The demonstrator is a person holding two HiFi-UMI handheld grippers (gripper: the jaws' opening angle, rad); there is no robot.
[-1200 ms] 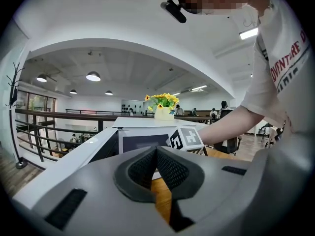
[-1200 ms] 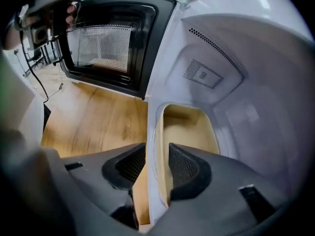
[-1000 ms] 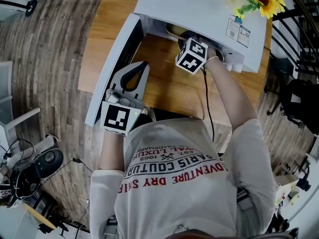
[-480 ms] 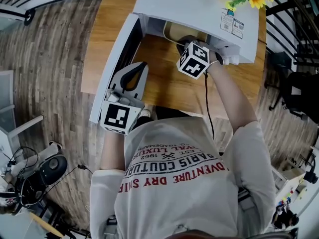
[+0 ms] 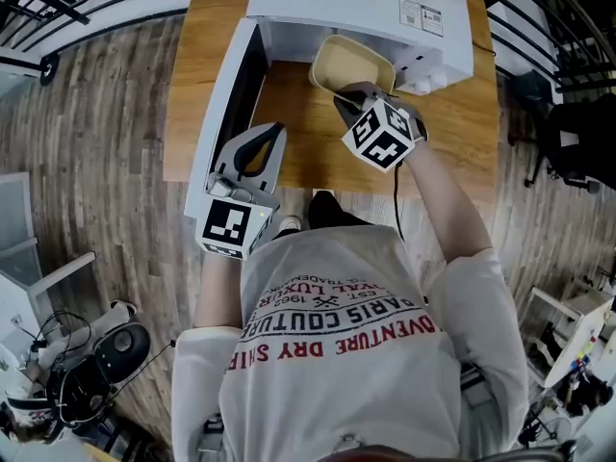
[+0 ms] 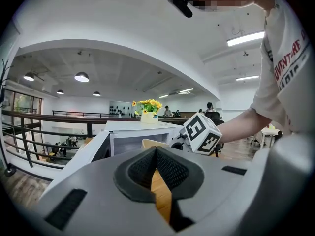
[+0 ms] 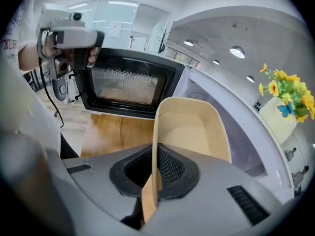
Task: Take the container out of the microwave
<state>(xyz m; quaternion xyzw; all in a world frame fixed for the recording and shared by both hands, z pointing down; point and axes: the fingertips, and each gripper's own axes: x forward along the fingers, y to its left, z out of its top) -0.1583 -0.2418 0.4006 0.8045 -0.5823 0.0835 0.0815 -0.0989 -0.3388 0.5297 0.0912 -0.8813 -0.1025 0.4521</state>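
Note:
The beige container [image 5: 352, 64] hangs tilted in front of the white microwave's [image 5: 356, 3] open cavity, above the wooden table [image 5: 318, 157]. My right gripper [image 5: 352, 96] is shut on the container's near rim; in the right gripper view the thin wall [image 7: 189, 127] stands pinched between the pads of that gripper [image 7: 155, 156]. The container looks empty inside. My left gripper [image 5: 272, 129] hovers to the left beside the open microwave door [image 5: 223, 94], shut with nothing in it. In the left gripper view, that gripper [image 6: 156, 152] faces the microwave [image 6: 142, 132] and the container [image 6: 150, 143].
The microwave door [image 7: 129, 85] swings out to the left over the table's edge. A vase of sunflowers [image 7: 283, 107] stands on top of the microwave. Wooden floor surrounds the table, with railings and chairs farther off.
The right gripper closed on the container's rim and drew it out of the microwave toward me, lifting it. The left gripper shifted slightly.

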